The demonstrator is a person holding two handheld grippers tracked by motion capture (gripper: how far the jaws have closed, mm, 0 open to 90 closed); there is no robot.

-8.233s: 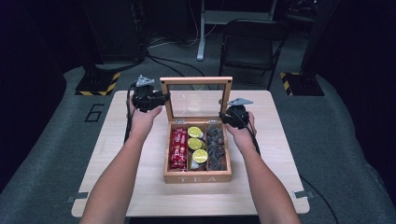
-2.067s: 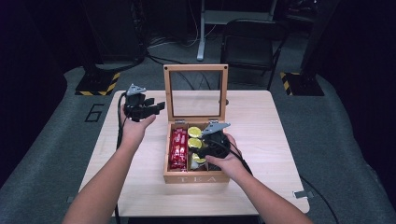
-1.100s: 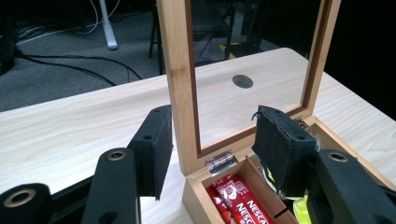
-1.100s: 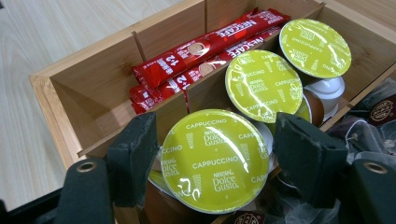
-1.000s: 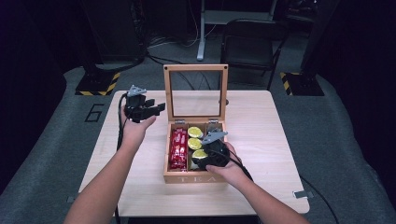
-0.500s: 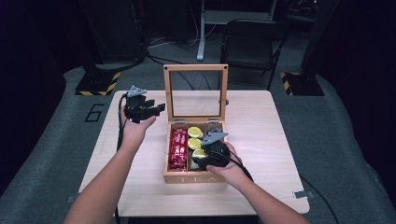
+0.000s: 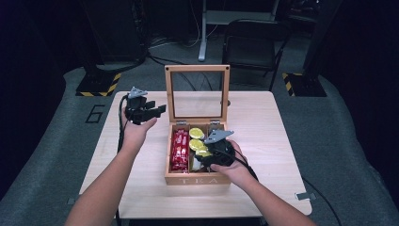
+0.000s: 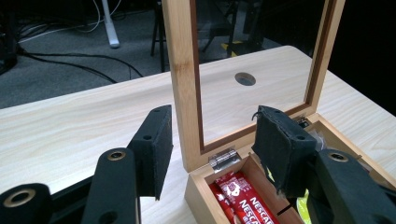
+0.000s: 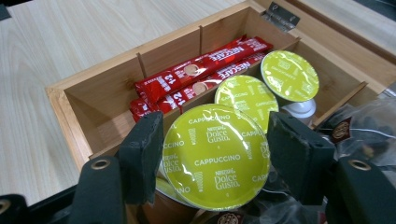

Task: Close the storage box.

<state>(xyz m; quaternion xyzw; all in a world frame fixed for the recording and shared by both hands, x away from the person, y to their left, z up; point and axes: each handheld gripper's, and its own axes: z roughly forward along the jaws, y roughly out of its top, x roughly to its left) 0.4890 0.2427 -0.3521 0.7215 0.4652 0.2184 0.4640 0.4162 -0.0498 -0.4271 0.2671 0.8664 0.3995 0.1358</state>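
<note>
A wooden tea box (image 7: 197,179) stands open on the table, its glass lid (image 7: 196,68) upright. My left gripper (image 7: 160,110) is open at the lid's left edge. The lid post (image 8: 184,70) rises just ahead of the gap between its jaws (image 8: 212,149), untouched. My right gripper (image 7: 201,160) reaches into the middle compartment. Its jaws (image 9: 215,151) have just been closing and the pads now press both sides of a green cappuccino capsule (image 9: 215,161). Two more green capsules (image 9: 289,74) lie behind it. Red Nescafe sticks (image 9: 201,70) fill the left compartment.
Dark wrapped packets (image 9: 369,126) lie in the box's right compartment. The light wooden table (image 7: 263,117) has a round hole (image 8: 245,78) behind the lid. A black chair (image 7: 254,44) and floor cables stand beyond the table's far edge.
Since the oldest frame the lid has gone from tilted to upright, and my right gripper has come from the box's back right corner down into the middle compartment. Little has moved over the last second.
</note>
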